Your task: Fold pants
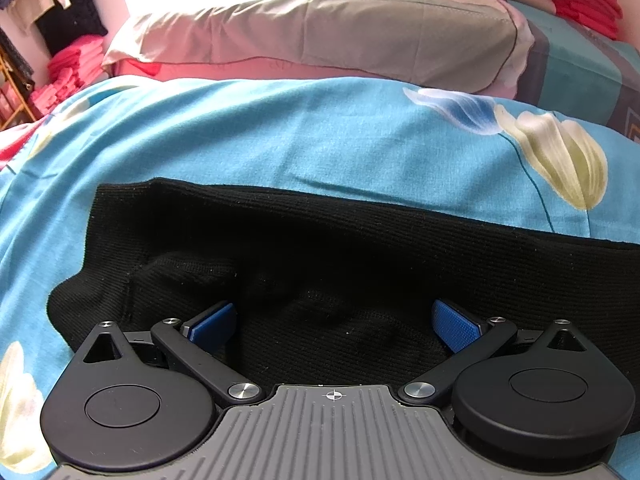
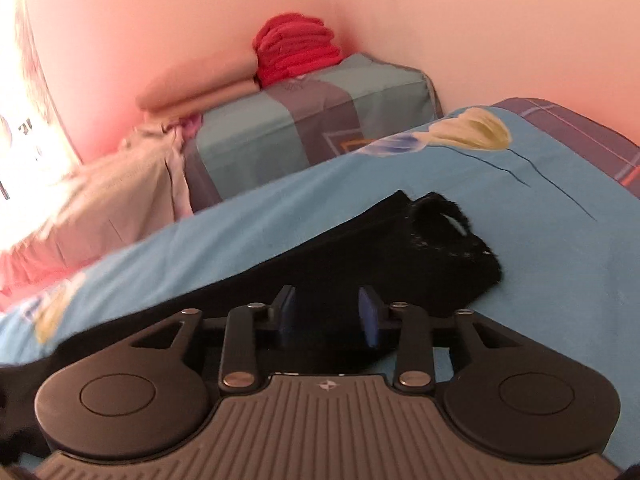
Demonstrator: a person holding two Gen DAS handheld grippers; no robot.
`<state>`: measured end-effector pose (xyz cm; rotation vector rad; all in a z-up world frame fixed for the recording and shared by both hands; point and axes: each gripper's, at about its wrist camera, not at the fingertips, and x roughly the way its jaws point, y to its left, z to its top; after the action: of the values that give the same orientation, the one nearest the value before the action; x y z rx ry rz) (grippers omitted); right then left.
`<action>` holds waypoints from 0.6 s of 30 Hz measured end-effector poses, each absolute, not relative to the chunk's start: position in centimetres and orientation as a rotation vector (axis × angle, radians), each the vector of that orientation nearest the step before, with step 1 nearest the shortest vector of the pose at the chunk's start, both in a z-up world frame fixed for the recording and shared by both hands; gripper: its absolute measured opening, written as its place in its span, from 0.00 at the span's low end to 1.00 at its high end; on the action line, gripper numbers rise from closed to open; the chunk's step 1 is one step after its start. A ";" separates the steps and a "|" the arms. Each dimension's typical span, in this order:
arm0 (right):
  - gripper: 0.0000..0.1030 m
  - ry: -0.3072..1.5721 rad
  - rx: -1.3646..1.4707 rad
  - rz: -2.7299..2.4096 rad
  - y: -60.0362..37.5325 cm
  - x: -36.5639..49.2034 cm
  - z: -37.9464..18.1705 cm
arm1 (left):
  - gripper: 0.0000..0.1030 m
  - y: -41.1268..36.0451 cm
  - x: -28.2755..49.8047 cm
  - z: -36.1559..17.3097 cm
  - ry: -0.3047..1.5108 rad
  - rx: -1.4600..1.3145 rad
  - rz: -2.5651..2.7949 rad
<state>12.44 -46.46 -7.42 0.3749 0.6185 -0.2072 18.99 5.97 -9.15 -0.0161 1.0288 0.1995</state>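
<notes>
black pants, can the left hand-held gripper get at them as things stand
Probably yes. The left hand-held gripper is open right over the black pants, its blue pads set wide with fabric between them and nothing else lying on the cloth. Whether the pads touch the fabric cannot be told.

1. The pants [image 1: 320, 256] were black, made of a soft cloth with thin ribbed lines.
2. They lay flat on a blue bed sheet [image 1: 248, 136] with big flowers on it.
3. In the left wrist view they stretched wide from side to side, with a straight far edge and a few soft bumps near the camera.
4. In the right wrist view the pants [image 2: 384, 248] looked like a long dark strip going off to the right.
5. At that far end the cloth made a small open loop, and a bit of blue sheet showed through it.
</notes>
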 end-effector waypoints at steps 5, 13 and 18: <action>0.43 0.639 0.479 -0.204 -47.0 9.4 -7.6 | 1.00 6.0 19.2 -9.1 1.037 -0.013 0.198; 0.43 0.664 0.345 0.144 -38.4 9.0 -7.4 | 1.00 5.9 16.9 -6.9 1.039 -0.069 0.257; 0.43 0.678 0.329 0.334 -33.8 10.7 -7.3 | 1.00 4.2 14.3 -6.7 1.027 -0.069 0.162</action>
<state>10.68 -33.80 -7.34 0.3290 0.6782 0.3344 14.29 4.20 -6.68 -0.0693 1.0267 0.1616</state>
